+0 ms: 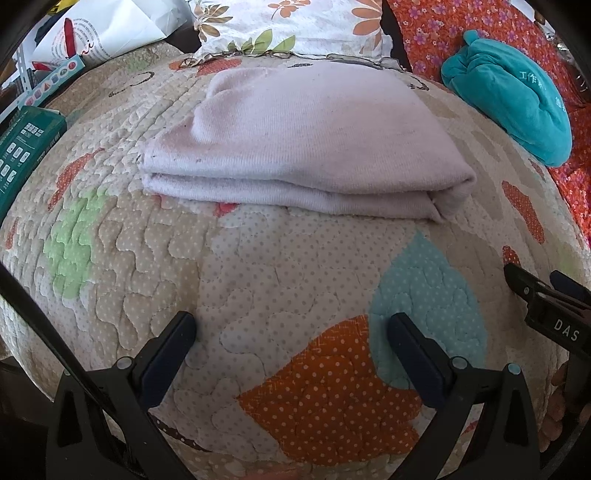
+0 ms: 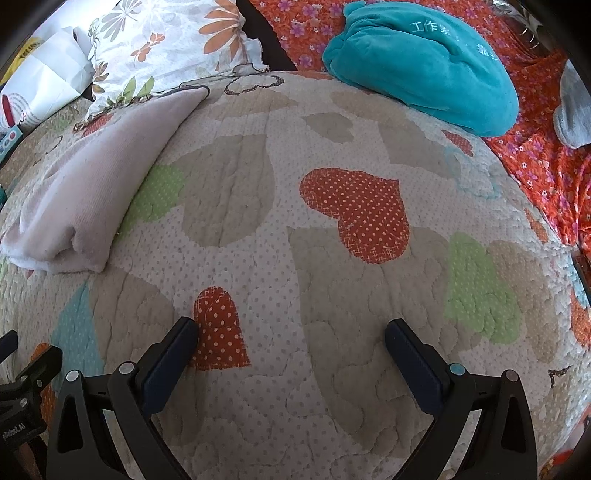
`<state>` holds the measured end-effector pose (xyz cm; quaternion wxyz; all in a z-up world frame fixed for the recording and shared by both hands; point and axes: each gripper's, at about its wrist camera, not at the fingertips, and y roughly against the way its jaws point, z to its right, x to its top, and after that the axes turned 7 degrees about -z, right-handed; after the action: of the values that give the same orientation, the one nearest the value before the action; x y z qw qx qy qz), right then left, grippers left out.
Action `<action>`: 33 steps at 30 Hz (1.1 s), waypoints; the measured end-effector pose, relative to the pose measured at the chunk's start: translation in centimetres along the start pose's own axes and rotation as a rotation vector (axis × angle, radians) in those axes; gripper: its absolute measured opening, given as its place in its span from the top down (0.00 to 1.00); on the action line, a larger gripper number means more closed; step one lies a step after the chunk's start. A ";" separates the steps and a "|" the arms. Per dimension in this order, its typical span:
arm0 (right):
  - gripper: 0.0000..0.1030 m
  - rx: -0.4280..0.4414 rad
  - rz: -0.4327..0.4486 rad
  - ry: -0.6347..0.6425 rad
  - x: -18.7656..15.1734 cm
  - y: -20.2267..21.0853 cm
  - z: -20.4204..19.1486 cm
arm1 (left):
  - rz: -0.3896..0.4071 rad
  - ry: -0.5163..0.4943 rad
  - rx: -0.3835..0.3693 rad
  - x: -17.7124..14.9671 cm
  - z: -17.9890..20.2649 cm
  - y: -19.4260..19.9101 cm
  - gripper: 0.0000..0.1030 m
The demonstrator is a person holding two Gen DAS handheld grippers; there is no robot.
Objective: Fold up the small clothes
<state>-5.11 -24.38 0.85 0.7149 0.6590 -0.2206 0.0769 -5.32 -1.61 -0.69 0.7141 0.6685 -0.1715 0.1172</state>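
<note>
A pale pink garment [image 1: 295, 147] lay folded in layers on the heart-patterned quilt [image 1: 258, 280], seemingly finished, as the left gripper [image 1: 291, 332] and right gripper [image 2: 291, 336] hovered wide apart and empty, near it

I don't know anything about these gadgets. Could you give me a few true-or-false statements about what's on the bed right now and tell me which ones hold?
1. The pale lilac knitted garment lies folded in layers on the heart-patterned quilt. True.
2. The left gripper is clamped on the pale garment. False: its fingers are spread apart over bare quilt, short of the garment.
3. The teal plush bundle bears pale lettering. True.
4. The right gripper holds the teal bundle. False: it is open and empty above the quilt; the bundle lies far off.
5. A floral-print pillow lies beyond the folded garment. True.
6. The teal bundle lies on top of the pale garment. False: they lie apart.
</note>
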 end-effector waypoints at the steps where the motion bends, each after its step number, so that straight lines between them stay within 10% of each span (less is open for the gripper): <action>1: 0.00 -0.001 -0.003 0.003 0.0 0.0 0.0 | 0.003 0.000 0.002 0.0 -0.1 0.0 0.00; 22: 0.01 -0.029 0.069 0.051 -0.1 2.1 -1.2 | 0.102 0.056 -0.012 0.4 -0.7 3.1 0.00; 33: 0.01 -0.044 0.117 0.136 -0.5 3.0 -3.1 | 0.026 0.142 0.034 0.9 -2.9 1.7 0.00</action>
<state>-6.10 -20.93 3.23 0.7366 0.6225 -0.2114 0.1585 -4.89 1.40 1.09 0.7116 0.6682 -0.1269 0.1764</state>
